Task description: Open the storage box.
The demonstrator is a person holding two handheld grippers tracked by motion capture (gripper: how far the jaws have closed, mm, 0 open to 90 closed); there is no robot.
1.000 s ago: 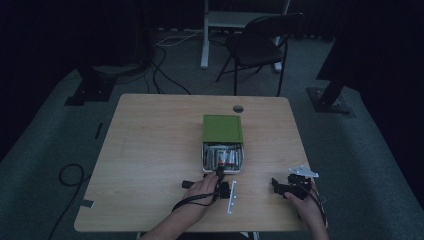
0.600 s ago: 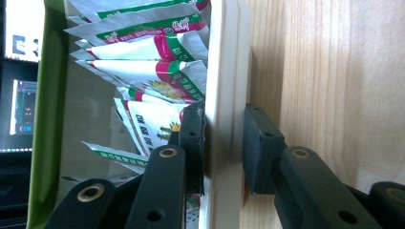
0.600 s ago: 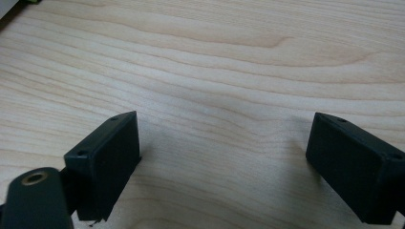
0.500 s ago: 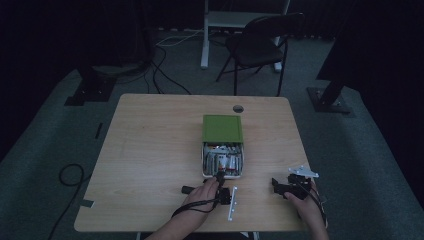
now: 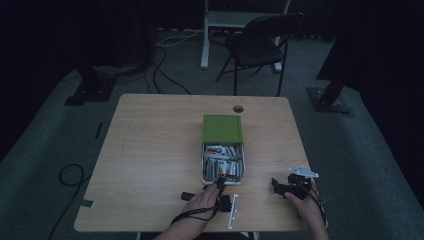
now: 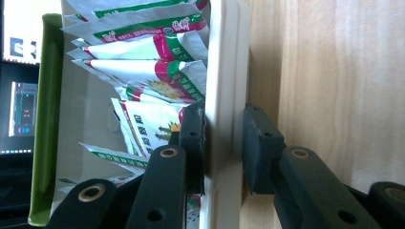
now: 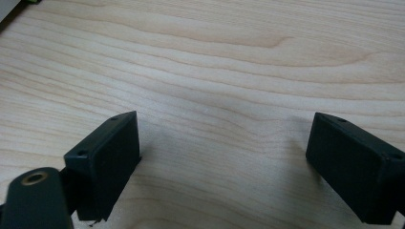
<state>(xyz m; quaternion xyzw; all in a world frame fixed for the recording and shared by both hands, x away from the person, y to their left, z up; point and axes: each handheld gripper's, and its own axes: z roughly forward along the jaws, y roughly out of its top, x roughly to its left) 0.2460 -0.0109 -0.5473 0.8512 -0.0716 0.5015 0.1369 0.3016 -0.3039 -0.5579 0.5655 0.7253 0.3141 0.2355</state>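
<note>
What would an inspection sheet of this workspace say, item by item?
Surface: pale wooden table, with a round hole near its far edge.
Job's things: white box full of sachets, its green lid open at the far side.
Clutter: nothing seen.
Grippers: left gripper clamped on the box's near wall, one jaw inside and one outside; right gripper open over bare wood, holding nothing.
Cables: a black cable trails from the left gripper; more lie on the floor.
Surroundings: dark room, grey carpet, folding chair beyond the table.
</note>
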